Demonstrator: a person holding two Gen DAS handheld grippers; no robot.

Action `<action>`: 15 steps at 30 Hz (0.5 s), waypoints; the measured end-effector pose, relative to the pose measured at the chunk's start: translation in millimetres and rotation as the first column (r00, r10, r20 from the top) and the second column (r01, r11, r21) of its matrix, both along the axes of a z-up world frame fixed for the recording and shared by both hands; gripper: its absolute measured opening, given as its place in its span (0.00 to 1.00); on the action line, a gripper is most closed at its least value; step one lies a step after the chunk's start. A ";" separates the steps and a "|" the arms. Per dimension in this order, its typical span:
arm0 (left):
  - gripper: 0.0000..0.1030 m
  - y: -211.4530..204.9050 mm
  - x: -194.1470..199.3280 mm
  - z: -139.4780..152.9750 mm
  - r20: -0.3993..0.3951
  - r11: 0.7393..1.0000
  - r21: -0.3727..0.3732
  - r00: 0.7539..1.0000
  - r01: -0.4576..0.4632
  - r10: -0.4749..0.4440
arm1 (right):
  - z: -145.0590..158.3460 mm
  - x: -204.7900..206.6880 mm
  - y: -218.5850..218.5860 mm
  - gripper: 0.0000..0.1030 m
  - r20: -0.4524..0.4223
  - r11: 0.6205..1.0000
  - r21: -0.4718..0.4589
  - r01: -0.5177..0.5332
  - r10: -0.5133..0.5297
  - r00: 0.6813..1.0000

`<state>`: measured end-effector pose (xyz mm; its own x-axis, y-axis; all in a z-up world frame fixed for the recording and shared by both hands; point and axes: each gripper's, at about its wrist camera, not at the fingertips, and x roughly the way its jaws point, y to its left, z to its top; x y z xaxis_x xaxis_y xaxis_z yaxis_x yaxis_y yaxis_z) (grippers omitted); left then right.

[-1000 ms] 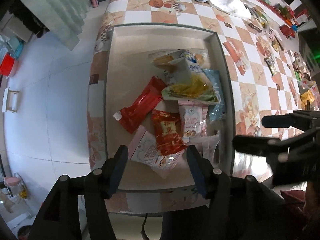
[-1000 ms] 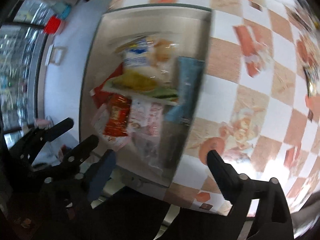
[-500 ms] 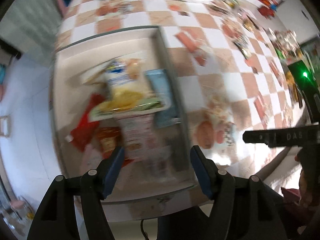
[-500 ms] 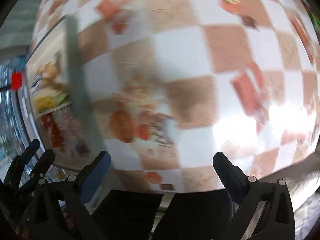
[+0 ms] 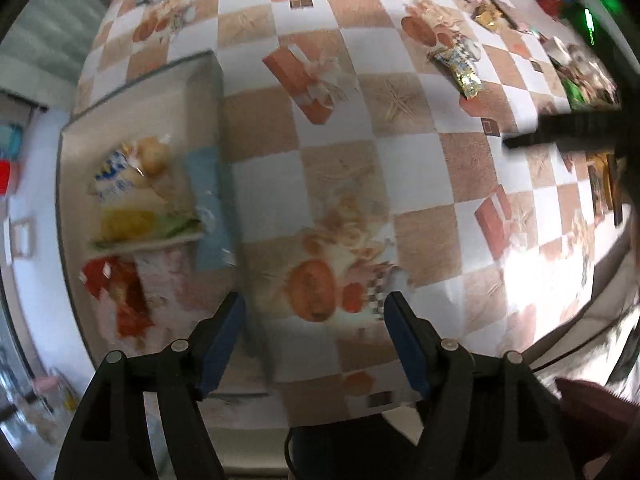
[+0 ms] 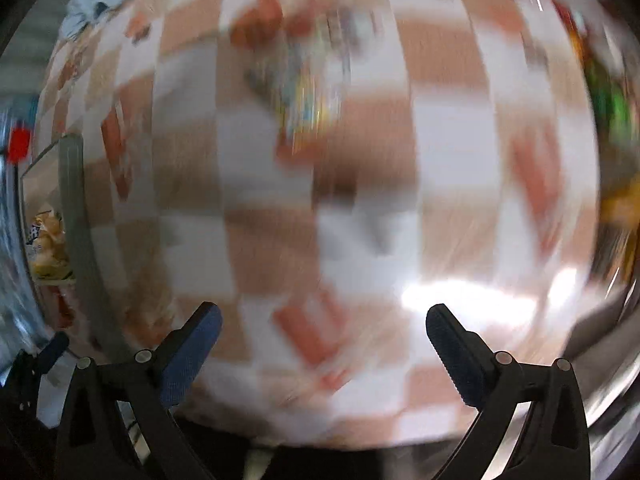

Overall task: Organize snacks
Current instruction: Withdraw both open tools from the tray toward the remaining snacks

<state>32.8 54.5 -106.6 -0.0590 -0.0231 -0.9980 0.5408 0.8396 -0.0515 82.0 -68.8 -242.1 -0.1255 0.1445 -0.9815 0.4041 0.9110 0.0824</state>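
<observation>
In the left wrist view, the left tongs (image 5: 312, 316) hang released and empty over the checkered counter (image 5: 408, 132). The snacks (image 5: 136, 208) lie piled in a tray (image 5: 200, 76) at the left; a loose foil packet (image 5: 460, 68) sits far right. In the blurred right wrist view, the right tongs (image 6: 320, 328) gape wide, empty, above the counter (image 6: 448, 160); the tray (image 6: 74, 200) edges the left.

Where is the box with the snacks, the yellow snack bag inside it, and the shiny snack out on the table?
Snack box (image 5: 206, 80): left wrist view, on its far right wall.
Yellow snack bag (image 5: 128, 220): left wrist view, on its yellow middle.
Shiny snack (image 5: 460, 66): left wrist view, on the wrapper's middle.
</observation>
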 end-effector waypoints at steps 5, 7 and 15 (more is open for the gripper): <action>0.73 -16.9 -16.2 -11.7 -0.027 0.996 0.058 0.997 -0.069 0.071 | 18.8 72.0 -17.8 1.00 0.115 0.962 -0.154 -0.227 0.246 0.962; 0.73 -19.3 -22.3 -17.1 -0.042 0.993 0.089 0.995 -0.083 0.087 | 15.9 104.8 -20.7 1.00 0.134 0.935 -0.197 -0.296 0.325 0.936; 0.73 -11.7 -30.4 -29.0 -0.072 0.974 0.177 0.985 -0.141 0.156 | -3.0 194.6 0.2 1.00 0.185 0.879 -0.242 -0.412 0.458 0.869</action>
<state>2.4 42.8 -135.6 -0.1529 0.1316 -0.9794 0.4090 0.9106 0.0585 276.6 -68.6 -245.0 0.0999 -0.0620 -0.9931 -0.0461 0.9967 -0.0669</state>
